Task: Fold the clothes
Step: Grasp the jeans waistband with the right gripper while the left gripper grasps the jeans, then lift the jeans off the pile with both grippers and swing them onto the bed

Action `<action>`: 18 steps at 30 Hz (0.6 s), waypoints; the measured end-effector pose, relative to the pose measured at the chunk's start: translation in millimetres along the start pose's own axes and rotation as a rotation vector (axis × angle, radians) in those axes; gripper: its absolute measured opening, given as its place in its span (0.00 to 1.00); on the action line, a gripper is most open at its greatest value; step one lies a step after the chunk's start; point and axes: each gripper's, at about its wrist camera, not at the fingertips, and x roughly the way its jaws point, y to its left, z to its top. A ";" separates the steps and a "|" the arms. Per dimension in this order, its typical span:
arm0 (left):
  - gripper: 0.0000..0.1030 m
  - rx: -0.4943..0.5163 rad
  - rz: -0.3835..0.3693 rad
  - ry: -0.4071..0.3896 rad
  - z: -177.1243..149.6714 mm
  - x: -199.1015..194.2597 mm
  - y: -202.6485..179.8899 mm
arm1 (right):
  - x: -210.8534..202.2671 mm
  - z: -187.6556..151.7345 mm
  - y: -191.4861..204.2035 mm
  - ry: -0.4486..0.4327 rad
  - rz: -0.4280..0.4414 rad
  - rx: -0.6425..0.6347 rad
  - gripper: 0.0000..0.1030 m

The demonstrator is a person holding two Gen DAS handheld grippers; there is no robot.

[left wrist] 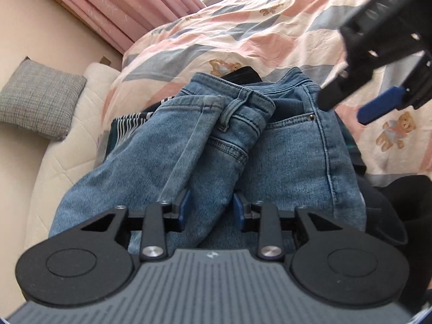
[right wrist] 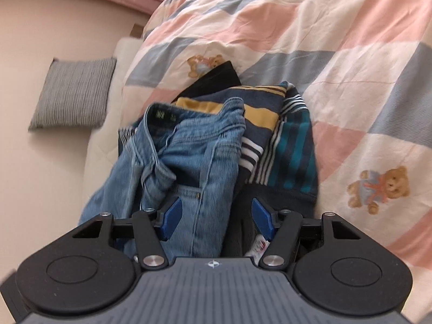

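A pair of blue jeans (left wrist: 283,145) lies crumpled on top of a pile of clothes on the bed. In the left wrist view a folded leg runs between the blue pads of my left gripper (left wrist: 212,210), which is shut on that denim. My right gripper (left wrist: 353,105) hovers at the upper right, above the jeans' pocket side, with its fingers apart. In the right wrist view the jeans (right wrist: 189,156) show their waistband and label, and my right gripper (right wrist: 217,217) stands open over the denim edge and a dark garment. A striped navy, yellow and teal garment (right wrist: 283,140) lies under the jeans.
The pile rests on a bed with a pink, grey and cream checked cover with teddy bears (left wrist: 270,27). A grey cushion (left wrist: 40,100) lies on a cream mattress edge (left wrist: 62,159) to the left. Pink curtains (left wrist: 121,5) hang behind. A black garment (right wrist: 216,78) pokes out behind the pile.
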 end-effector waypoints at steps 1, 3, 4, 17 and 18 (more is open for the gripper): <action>0.36 -0.001 0.002 -0.003 0.5 3.8 0.3 | 5.1 2.0 -1.8 -0.001 0.002 0.014 0.60; 0.43 0.004 0.013 -0.010 0.4 11.6 0.6 | 14.8 5.0 -3.9 0.009 0.013 0.030 0.60; 0.47 0.012 0.023 -0.020 -0.7 15.0 1.0 | 19.2 5.7 -4.2 0.017 0.022 0.034 0.60; 0.06 -0.307 -0.011 -0.169 0.9 -47.0 58.7 | -50.7 -33.7 100.0 -0.105 -0.044 -0.545 0.04; 0.05 -0.343 -0.015 -0.197 3.6 -61.3 68.0 | -64.0 -41.3 110.8 -0.120 -0.015 -0.583 0.04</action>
